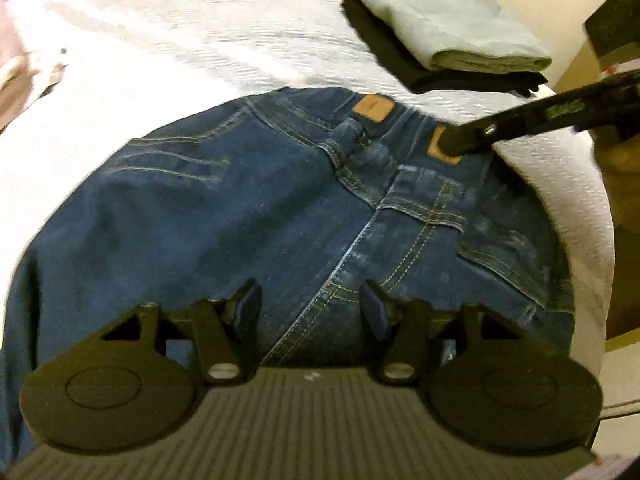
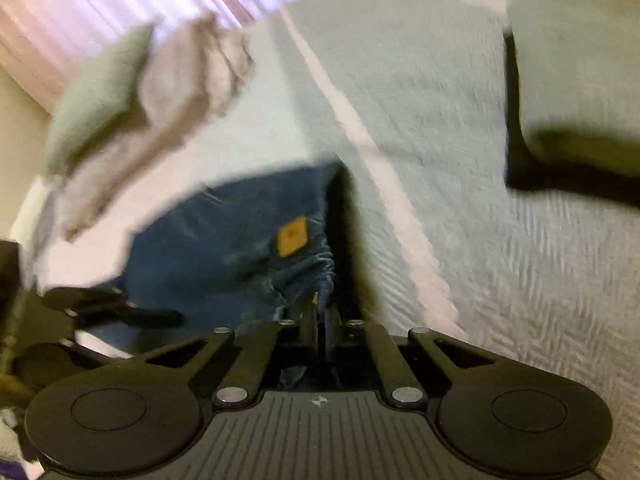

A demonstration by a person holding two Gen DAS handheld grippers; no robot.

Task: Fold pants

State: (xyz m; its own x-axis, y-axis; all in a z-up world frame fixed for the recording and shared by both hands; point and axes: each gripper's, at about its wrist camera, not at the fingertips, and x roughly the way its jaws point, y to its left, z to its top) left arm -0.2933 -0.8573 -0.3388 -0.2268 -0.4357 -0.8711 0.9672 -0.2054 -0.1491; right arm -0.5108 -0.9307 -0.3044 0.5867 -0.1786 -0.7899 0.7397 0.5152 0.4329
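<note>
White textured bedspread (image 1: 208, 32) carries blue jeans (image 1: 224, 208), seat up. Right gripper (image 2: 322, 320) pinches their waistband beside leather patch (image 1: 440, 148); left gripper (image 1: 310, 300) spread over seat seam.

— How many pairs of jeans (image 1: 224, 208) are you working over?
— One, with two tan leather patches (image 1: 372, 109) at its waistband (one half covered).
— And folded garments?
— You have two stacked: one pale blue-grey piece (image 1: 448, 24) on one black piece (image 1: 384, 56).
— Grippers?
— Two, your left gripper (image 1: 310, 300) and your right gripper (image 2: 322, 320).
— Pillows?
— One green pillow (image 2: 100, 92), on one white bedspread (image 2: 500, 260).
</note>
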